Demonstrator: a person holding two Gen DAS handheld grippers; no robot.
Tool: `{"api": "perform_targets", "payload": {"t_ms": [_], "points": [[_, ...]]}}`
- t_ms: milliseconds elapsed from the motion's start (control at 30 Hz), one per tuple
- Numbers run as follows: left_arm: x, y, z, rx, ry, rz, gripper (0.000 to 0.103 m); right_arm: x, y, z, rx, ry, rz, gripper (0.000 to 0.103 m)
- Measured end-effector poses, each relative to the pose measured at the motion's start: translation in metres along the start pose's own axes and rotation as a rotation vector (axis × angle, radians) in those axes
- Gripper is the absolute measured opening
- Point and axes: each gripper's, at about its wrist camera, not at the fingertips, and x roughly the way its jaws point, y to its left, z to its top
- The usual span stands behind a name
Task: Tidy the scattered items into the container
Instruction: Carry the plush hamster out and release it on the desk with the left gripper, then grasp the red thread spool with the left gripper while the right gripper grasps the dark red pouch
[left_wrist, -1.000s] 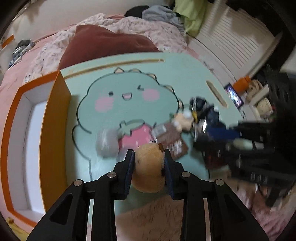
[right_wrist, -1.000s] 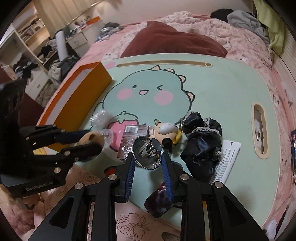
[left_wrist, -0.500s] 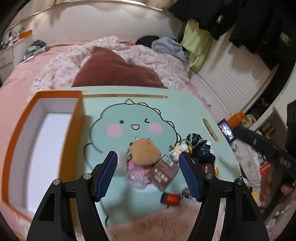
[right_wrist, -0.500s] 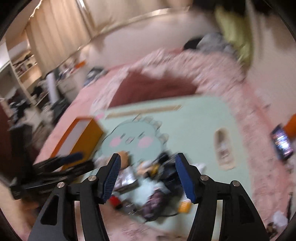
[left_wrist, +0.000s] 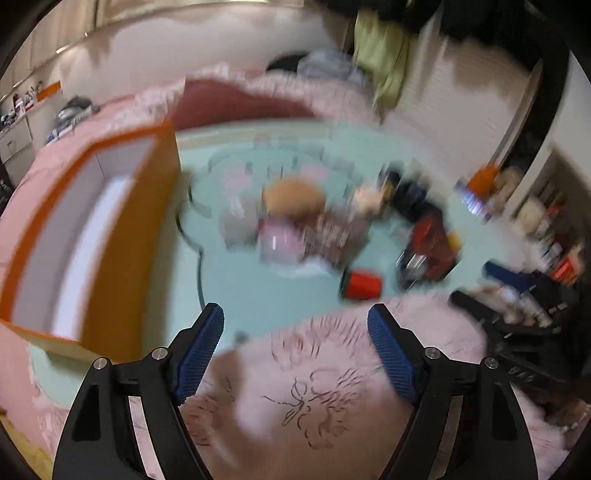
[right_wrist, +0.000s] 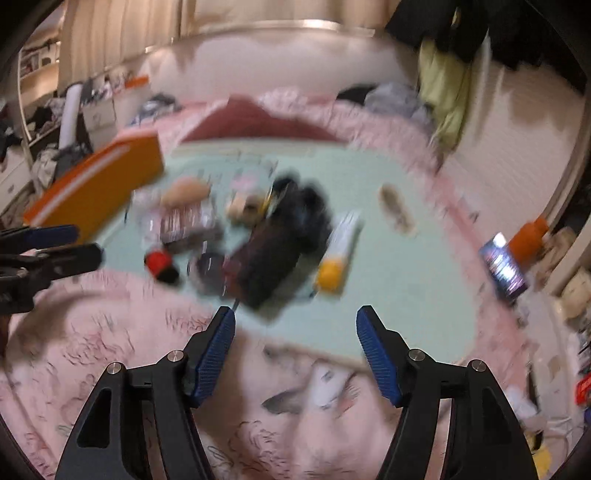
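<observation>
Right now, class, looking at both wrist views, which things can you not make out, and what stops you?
- Orange box floor, left wrist view: only part shows; its near wall hides the rest.
- Brown packet print, both views: motion blur.
- Dark heap, right wrist view: blur, contents unclear.
- Phone screen, right wrist view: blurred.
- Red item, left wrist view: blur, identity unclear.
</observation>
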Motion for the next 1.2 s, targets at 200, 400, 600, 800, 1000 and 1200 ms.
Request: {"api": "perform_targets", "payload": {"t_ms": [200,400,600,800,1000,1200], "points": [[0.003,0.008,-0.002,-0.044,0.009,-0.025,0.080,0.009,-0.001,0.000,-0.003,0.017,-0.019,0.070],[0.005,0.008,-0.001,-0.049,0.008,-0.032,0.080,0.010,-0.002,0.000,0.006,0.036,-0.007,0.073],[-0.006,0.005,0.000,-0.030,-0.045,-0.025,0.080,0.010,-0.002,-0.002,0.006,0.037,-0.007,0.074],[-0.016,-0.019,0.016,0.118,-0.103,-0.043,0.052,0.010,-0.002,-0.002,0.008,0.036,-0.005,0.074],[0.020,-0.040,0.031,0.202,0.023,-0.084,0.052,0.010,-0.002,-0.002,0.008,0.037,-0.004,0.075],[0.034,-0.042,0.036,0.204,0.053,-0.097,0.037,0.010,-0.002,-0.002,0.010,0.037,-0.005,0.075]]}}
